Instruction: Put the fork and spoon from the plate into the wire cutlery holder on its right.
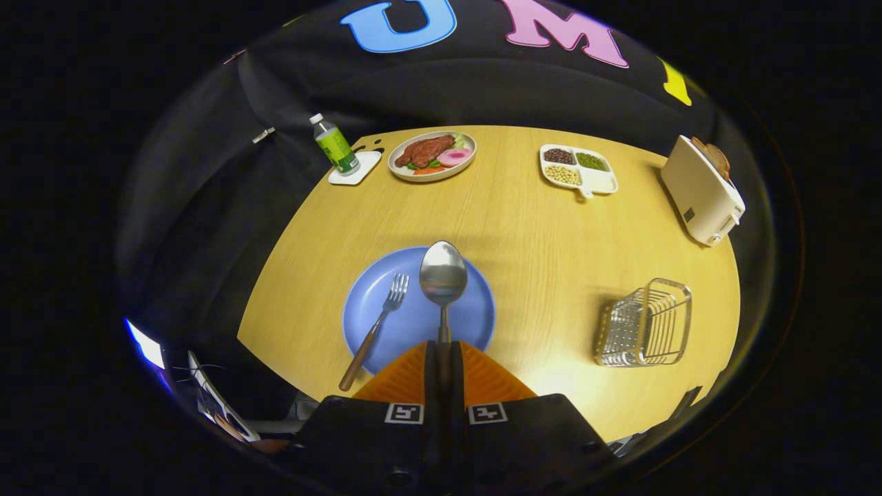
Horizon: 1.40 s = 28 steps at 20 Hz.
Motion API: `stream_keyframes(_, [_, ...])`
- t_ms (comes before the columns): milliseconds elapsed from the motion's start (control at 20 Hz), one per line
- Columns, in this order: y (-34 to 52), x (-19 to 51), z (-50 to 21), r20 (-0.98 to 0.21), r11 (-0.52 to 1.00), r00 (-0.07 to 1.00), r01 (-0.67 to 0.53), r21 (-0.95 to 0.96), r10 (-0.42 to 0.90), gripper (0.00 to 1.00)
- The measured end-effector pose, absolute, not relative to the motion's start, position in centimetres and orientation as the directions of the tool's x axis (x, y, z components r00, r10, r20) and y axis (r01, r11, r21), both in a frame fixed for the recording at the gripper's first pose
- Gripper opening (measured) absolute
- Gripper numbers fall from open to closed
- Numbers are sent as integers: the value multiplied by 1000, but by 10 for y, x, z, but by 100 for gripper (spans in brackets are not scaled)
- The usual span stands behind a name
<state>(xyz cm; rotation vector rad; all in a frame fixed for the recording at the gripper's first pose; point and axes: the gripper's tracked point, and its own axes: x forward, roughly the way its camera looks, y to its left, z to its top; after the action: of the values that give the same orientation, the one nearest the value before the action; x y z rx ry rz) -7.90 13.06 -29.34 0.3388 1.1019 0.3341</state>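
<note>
The tongs (443,353) are clenched on the spoon (443,277), both orange fingers (408,377) pinching its handle so the bowl sticks straight out toward 12 o'clock. The spoon looks lifted clear of the blue plate (475,313), hanging over the plate's middle, probably gripped low on the handle so it can drop handle-first or bowl-first into a slot without the fingers getting in the way.

The fork (375,329) lies on the plate just at 10 o'clock from the fingertips, tines pointing away, wooden handle poking off the near rim, so it's an easy second grab.

The wire cutlery holder (646,322) sits on the table (537,227) at about 3 o'clock from the plate, well apart from it and looking empty. Seems like the next job is swinging the spoon over there.

Farther out: a plate of food (433,156) at 12, a bottle (335,145) at 11, a divided dish of beans (579,169) at 1, a toaster (703,189) at 2.
</note>
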Motion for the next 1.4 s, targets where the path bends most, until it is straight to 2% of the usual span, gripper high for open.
stream_keyframes(200, [46, -93, -288, -837, 924, 408, -45, 381, 365, 9])
stream_keyframes(550, [-61, -123, -306, -912, 952, 291, 9, 305, 289, 9])
stream_keyframes(950, [-61, -125, -339, -922, 925, 125, 64, 375, 366, 9])
stream_keyframes(1400, [-64, -107, -366, -946, 946, 89, 62, 317, 311, 11])
